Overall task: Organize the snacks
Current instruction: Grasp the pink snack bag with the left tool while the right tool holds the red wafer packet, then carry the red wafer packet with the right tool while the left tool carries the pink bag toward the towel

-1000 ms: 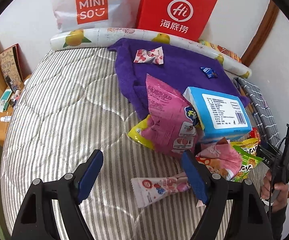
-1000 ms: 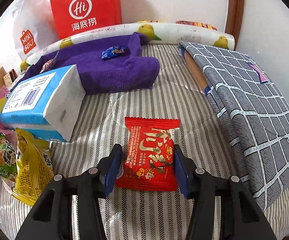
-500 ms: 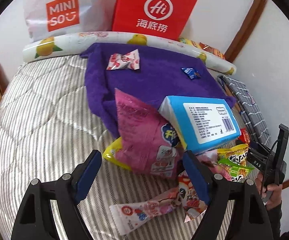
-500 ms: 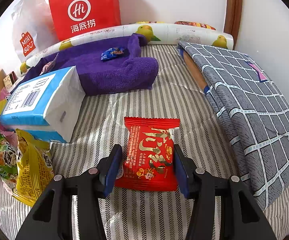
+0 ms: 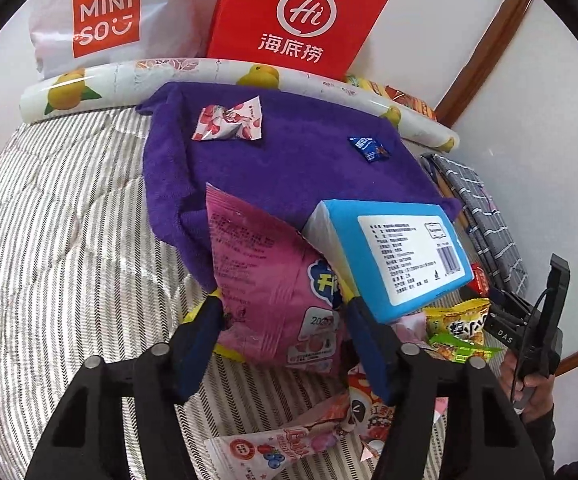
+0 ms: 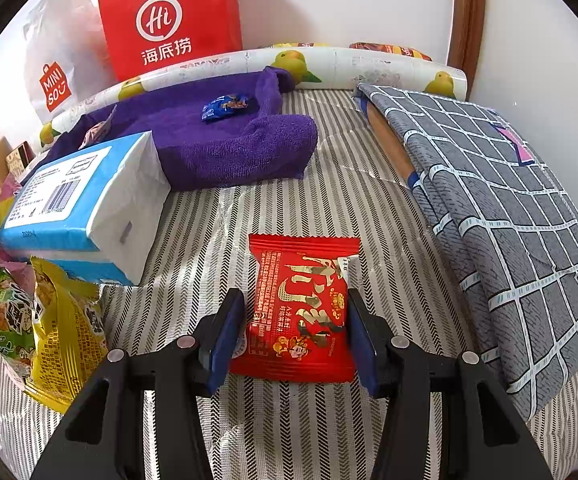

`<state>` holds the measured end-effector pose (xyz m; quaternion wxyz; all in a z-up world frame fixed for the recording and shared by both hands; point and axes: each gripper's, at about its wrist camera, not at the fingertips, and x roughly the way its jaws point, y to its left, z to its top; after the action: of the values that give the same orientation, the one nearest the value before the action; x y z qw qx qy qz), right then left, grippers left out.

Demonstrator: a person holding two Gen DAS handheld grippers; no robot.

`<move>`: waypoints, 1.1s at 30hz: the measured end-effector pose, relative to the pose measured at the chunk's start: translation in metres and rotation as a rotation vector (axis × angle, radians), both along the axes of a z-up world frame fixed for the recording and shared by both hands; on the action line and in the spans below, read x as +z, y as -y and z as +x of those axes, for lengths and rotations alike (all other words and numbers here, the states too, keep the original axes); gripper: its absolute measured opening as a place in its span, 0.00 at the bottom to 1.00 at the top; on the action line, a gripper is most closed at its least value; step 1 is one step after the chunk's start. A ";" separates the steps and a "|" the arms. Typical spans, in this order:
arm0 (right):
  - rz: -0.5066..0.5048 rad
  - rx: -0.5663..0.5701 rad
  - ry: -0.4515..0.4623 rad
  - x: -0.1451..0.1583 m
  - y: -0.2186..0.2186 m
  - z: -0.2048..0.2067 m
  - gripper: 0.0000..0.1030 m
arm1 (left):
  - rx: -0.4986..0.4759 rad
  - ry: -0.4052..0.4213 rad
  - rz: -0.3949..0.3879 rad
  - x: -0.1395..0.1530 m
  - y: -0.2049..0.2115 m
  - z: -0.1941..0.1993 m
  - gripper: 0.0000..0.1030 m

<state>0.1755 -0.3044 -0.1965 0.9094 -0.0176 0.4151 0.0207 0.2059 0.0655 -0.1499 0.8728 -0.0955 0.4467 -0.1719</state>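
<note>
A pink snack bag (image 5: 265, 280) leans on the purple towel (image 5: 289, 168) and on a blue and white tissue pack (image 5: 401, 248). My left gripper (image 5: 281, 316) is closing on the bag's lower part, with both pads touching its sides. A long pink and white packet (image 5: 273, 444) lies below the jaws. On the striped bed lies a red snack packet (image 6: 301, 316), and my right gripper (image 6: 293, 320) is shut on it. A red and white candy packet (image 5: 229, 124) and a small blue candy (image 5: 369, 148) rest on the towel.
Yellow and green snack bags (image 6: 49, 320) lie beside the tissue pack (image 6: 89, 208). A red paper bag (image 5: 301, 20), a white Miniso bag (image 5: 101, 20) and a fruit-print roll (image 5: 129, 80) line the wall. A grey checked cloth (image 6: 509, 220) covers the bed's right side.
My left gripper has moved forward up to the pink bag, and its jaws have narrowed from wide open onto the bag's sides. The right gripper and red packet have not moved.
</note>
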 end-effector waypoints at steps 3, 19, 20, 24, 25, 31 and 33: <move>0.001 0.002 -0.001 0.000 0.000 0.000 0.48 | -0.003 0.005 -0.003 0.001 -0.002 -0.002 0.51; 0.035 -0.020 0.022 0.040 -0.001 -0.023 0.46 | 0.070 0.072 0.000 0.031 -0.030 -0.030 0.48; 0.035 -0.017 0.027 0.044 -0.002 -0.024 0.46 | 0.075 0.077 0.000 0.034 -0.031 -0.031 0.48; 0.038 -0.002 0.050 0.069 -0.009 -0.026 0.46 | 0.094 0.096 -0.003 0.047 -0.034 -0.034 0.48; 0.042 0.000 0.055 0.074 -0.011 -0.025 0.46 | 0.104 0.101 0.000 0.051 -0.034 -0.035 0.48; 0.047 0.009 0.080 0.103 -0.019 -0.017 0.46 | 0.127 0.122 -0.004 0.069 -0.035 -0.030 0.48; 0.049 0.011 0.089 0.111 -0.020 -0.012 0.46 | 0.133 0.127 -0.008 0.074 -0.034 -0.026 0.48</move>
<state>0.1631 -0.2843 -0.0853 0.9269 0.0015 0.3736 0.0354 0.1803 0.0998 -0.0755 0.9084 -0.1175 0.3827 -0.1211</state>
